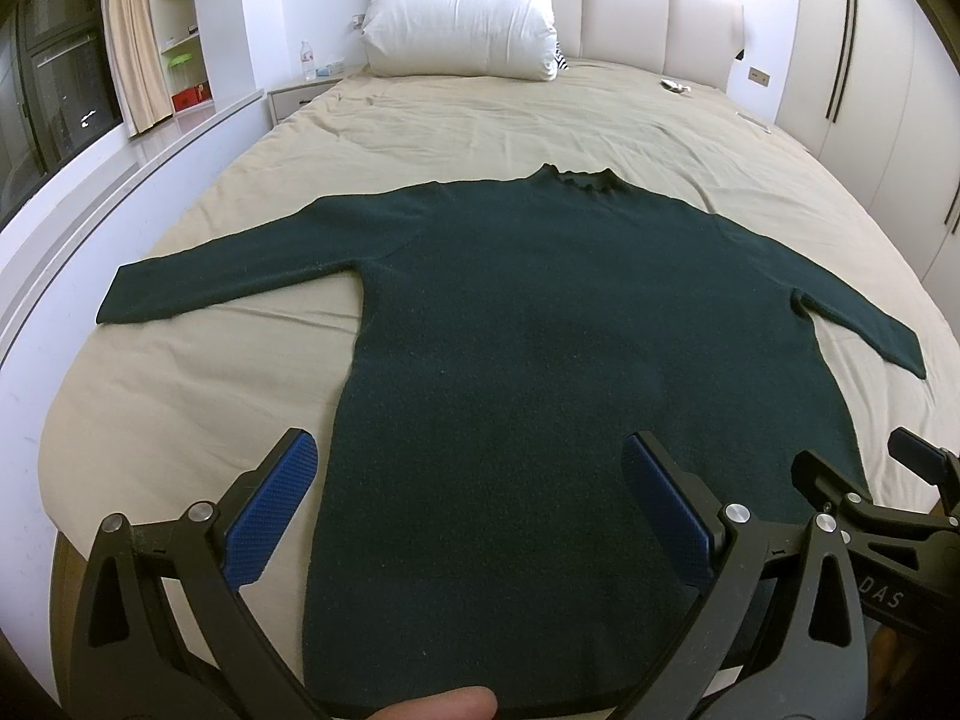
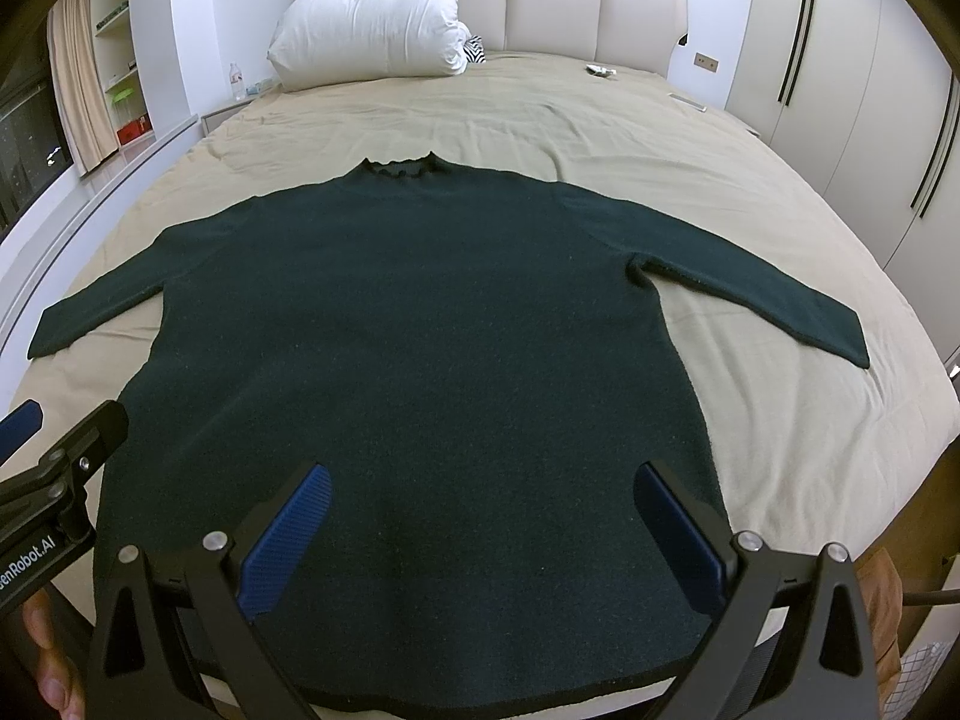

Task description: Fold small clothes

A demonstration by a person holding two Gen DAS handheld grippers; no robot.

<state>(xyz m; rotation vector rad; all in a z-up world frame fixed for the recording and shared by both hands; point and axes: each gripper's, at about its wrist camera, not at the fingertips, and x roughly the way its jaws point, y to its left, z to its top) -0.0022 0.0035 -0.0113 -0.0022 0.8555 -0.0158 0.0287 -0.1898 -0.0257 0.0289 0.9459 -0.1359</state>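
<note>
Beige sheet covers the bed [image 1: 198, 372], lightly creased, with a padded headboard [image 1: 630, 6] at the far end and a white pillow [image 1: 462, 18] leaning against it, left of centre. A nightstand [image 1: 294, 97] with a water bottle [image 1: 307, 60] sits at the bed's far left corner; shelves [image 1: 180, 30] and a curtain [image 1: 129, 36] stand beyond a low ledge on the left, and wardrobe doors [image 1: 870, 72] line the right wall. A dark green sweater [image 1: 540, 360] lies flat on the near half of the bed — collar toward the headboard, both sleeves spread out to the sides, hem at the near edge. Bare sheet lies on either side of the body, under each sleeve, and across the whole far half up to the pillow. The left gripper [image 1: 471, 510] hangs above the hem's left part, its jaws wide apart, one finger over the sheet just outside the sweater's side edge, the other over the cloth. The right gripper [image 2: 483, 534] hangs over the hem's right part — jaws likewise spread, both fingers over the knit. Neither holds anything.
</note>
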